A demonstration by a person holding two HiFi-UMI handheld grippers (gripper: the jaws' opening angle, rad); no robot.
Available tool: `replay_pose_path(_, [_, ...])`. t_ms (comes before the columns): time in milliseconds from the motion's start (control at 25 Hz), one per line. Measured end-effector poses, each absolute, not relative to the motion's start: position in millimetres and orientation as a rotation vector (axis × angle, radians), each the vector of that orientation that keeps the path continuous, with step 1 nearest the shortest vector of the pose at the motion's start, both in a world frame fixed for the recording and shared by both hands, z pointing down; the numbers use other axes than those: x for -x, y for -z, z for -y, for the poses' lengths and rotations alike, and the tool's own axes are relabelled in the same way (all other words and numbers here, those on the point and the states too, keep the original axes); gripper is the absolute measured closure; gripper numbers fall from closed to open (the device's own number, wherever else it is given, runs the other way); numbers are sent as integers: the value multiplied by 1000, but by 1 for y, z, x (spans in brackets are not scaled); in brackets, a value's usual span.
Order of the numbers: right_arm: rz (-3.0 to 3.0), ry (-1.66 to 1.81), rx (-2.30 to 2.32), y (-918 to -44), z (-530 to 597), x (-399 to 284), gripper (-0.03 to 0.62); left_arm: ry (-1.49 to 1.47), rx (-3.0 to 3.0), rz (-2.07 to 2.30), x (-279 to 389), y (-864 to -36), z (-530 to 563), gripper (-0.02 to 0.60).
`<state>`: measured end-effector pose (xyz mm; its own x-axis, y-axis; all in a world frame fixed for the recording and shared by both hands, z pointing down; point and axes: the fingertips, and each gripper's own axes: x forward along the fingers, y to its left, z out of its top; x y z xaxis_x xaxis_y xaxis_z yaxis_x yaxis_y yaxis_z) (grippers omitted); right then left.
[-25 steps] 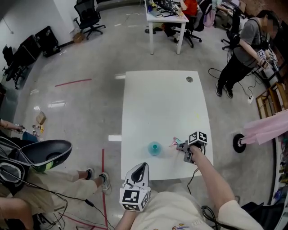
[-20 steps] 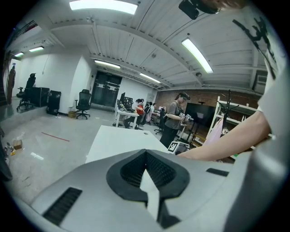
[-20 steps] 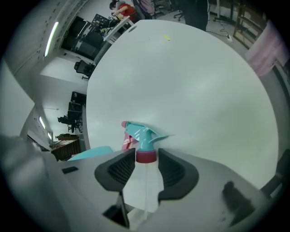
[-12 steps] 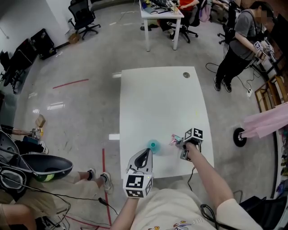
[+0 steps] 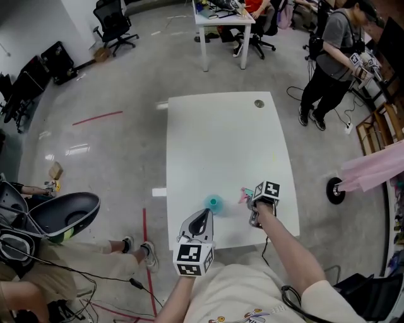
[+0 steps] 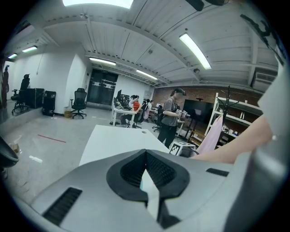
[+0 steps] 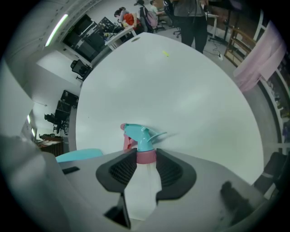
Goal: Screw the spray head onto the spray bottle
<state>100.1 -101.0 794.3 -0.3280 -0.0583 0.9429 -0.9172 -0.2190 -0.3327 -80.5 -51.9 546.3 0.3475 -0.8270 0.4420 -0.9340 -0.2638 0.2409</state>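
Note:
A small teal spray bottle (image 5: pixel 213 202) stands on the white table (image 5: pixel 221 139) near its front edge; in the right gripper view only its teal edge (image 7: pixel 79 155) shows at the left. The spray head (image 5: pixel 244 195), teal with a pink collar (image 7: pixel 146 156), sits just right of the bottle. My right gripper (image 5: pixel 252 211) points steeply down, and its jaws have just been closing onto that collar, with the pads (image 7: pixel 121 168) against both sides. My left gripper (image 5: pixel 202 219) hovers just in front of the bottle, shut and empty (image 6: pixel 146 158).
A round cable hole (image 5: pixel 259 103) sits near the table's far edge. A person (image 5: pixel 334 50) stands at the far right beyond the table, near desks and office chairs (image 5: pixel 224 16). Pink cloth (image 5: pixel 372 173) hangs at the right. Cables and a black seat (image 5: pixel 63 214) lie on the floor at left.
My left gripper has moved forward, closer to the teal bottle. The right gripper has tipped a little over the spray head and its jaws have narrowed.

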Motion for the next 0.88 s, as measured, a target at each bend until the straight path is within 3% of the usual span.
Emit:
replay_pose_path(280, [1895, -1735, -1211, -702, 130, -57, 457, -344, -2091, 1540, 94, -573, 43, 578])
replay_pose_path(600, [2527, -1402, -1092, -563, 148, 4, 459, -451, -2174, 1520, 99, -600, 41, 577])
replay_pose_path(640, [2553, -1386, -1072, -554, 144, 8, 459, -502, -2226, 1496, 94, -608, 42, 513])
replay_pose_path(720, [2601, -1368, -1039, -538, 137, 13, 459, -612, -2312, 1447, 86, -630, 43, 246])
replay_pose_path(760, [2621, -1364, -1028, -530, 133, 14, 459, -655, -2331, 1426, 84, -644, 43, 173])
replay_pose_path(880, [2666, -1348, -1009, -511, 123, 10, 459, -703, -2342, 1391, 83, -675, 49, 132])
